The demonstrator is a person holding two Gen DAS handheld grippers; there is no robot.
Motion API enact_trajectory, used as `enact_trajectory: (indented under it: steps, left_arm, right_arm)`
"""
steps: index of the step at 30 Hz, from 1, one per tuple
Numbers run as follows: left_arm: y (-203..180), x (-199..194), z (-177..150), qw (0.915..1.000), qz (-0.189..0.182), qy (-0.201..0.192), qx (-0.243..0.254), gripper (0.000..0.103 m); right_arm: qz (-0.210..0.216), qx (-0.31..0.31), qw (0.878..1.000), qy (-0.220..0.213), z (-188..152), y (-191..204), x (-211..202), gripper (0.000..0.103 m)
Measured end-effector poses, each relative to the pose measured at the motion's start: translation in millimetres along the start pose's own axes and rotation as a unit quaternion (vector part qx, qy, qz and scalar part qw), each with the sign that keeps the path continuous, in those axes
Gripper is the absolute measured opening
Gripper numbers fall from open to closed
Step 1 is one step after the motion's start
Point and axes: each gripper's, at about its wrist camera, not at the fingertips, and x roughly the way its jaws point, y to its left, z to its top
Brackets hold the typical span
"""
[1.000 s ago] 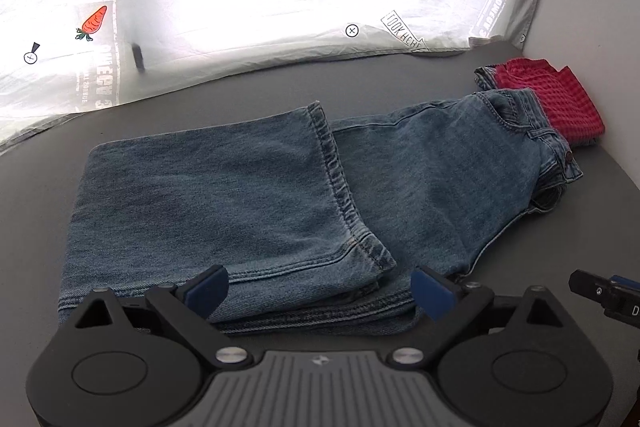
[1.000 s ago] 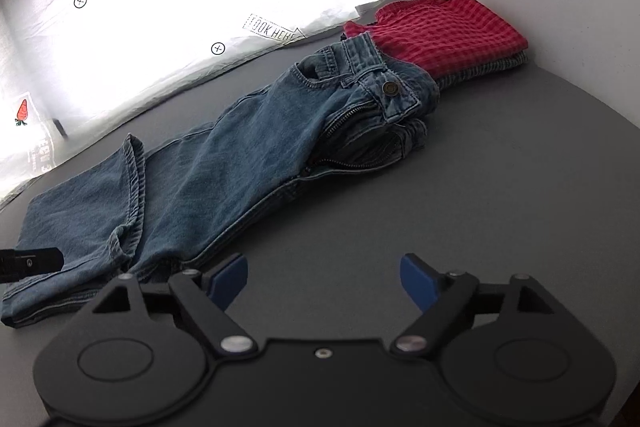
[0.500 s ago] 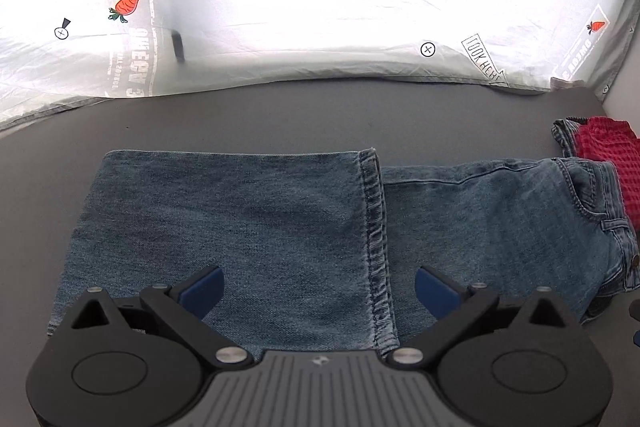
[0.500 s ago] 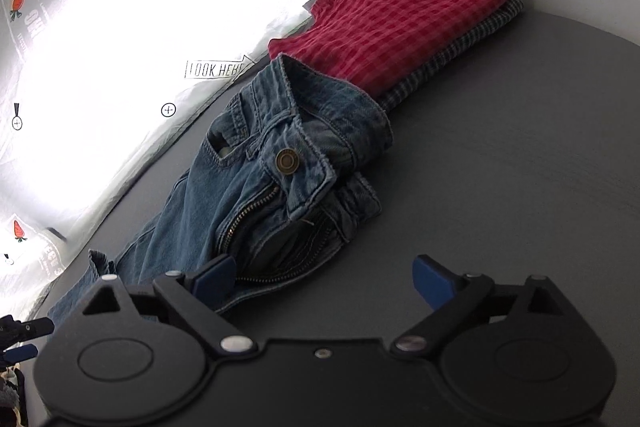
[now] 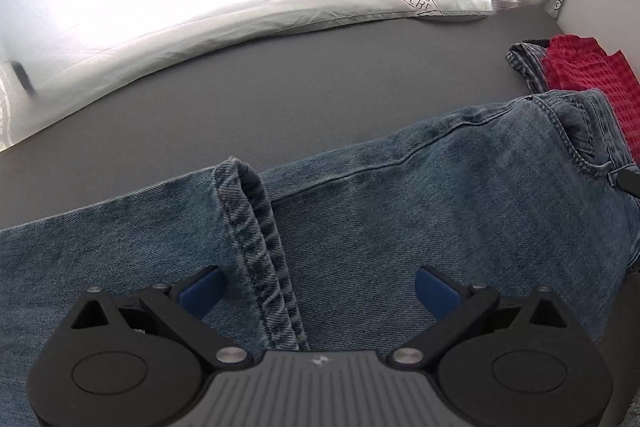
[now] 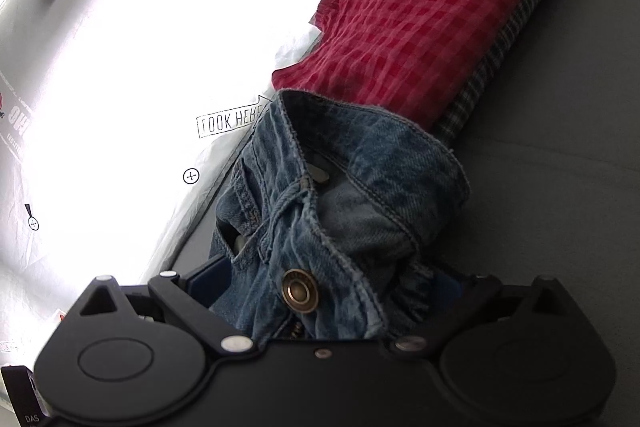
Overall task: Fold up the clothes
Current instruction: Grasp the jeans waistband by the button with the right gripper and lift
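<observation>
While the left gripper (image 5: pixel 316 291) gapes over the jeans (image 5: pixel 440 203) hem, the right gripper (image 6: pixel 320 287) straddles their waistband unclenched.

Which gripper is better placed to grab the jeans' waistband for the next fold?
Right. The right gripper already has the waistband between its open jaws; the left gripper straddles the leg hem.

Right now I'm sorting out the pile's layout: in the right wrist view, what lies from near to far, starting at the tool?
Right tool → jeans' brass button → jeans' open waistband → red checked cloth, lying on a dark checked cloth.
</observation>
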Motion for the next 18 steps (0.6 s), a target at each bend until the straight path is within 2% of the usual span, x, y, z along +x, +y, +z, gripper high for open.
enact_trajectory:
  steps: [2,4,6,7,9,11,14,18]
  left_arm:
    - [3,6,-3,0.9994,-0.007,0.004,-0.033,0.101]
    - [3,7,-6,0.9994,-0.008,0.001,-0.033,0.103]
    - [0,8,-6,0.9998,-0.005,0.010,-0.017,0.103]
    - [-2,8,-5,0.9999,-0.002,0.014,-0.010,0.103]
    - [-5,9,-5,0.9998,0.003,0.019,-0.004,0.103]
    - [-7,10,-6,0.9998,0.009,0.019,-0.007,0.103]
    - [-12,12,-6,0.9994,0.026,0.022,0.003,0.103]
    - [-20,17,-5,0.9981,0.048,0.030,0.026,0.103]
  right_arm:
    - [0.007,-0.002,1.000,0.006,1,7,9,0.101]
    - [0.005,-0.009,1.000,0.009,0,13,14,0.097]
    - [-0.013,-0.019,1.000,0.007,-4,20,17,0.083]
    - [-0.032,-0.030,0.999,0.000,-8,25,16,0.072]
    - [-0.055,-0.057,0.997,0.000,-13,34,17,0.063]
    - [-0.056,-0.058,0.997,0.007,-13,37,17,0.050]
    - [-0.058,-0.045,0.997,0.002,-13,42,12,0.040]
    - [-0.063,-0.082,0.994,-0.021,-20,65,-6,0.037]
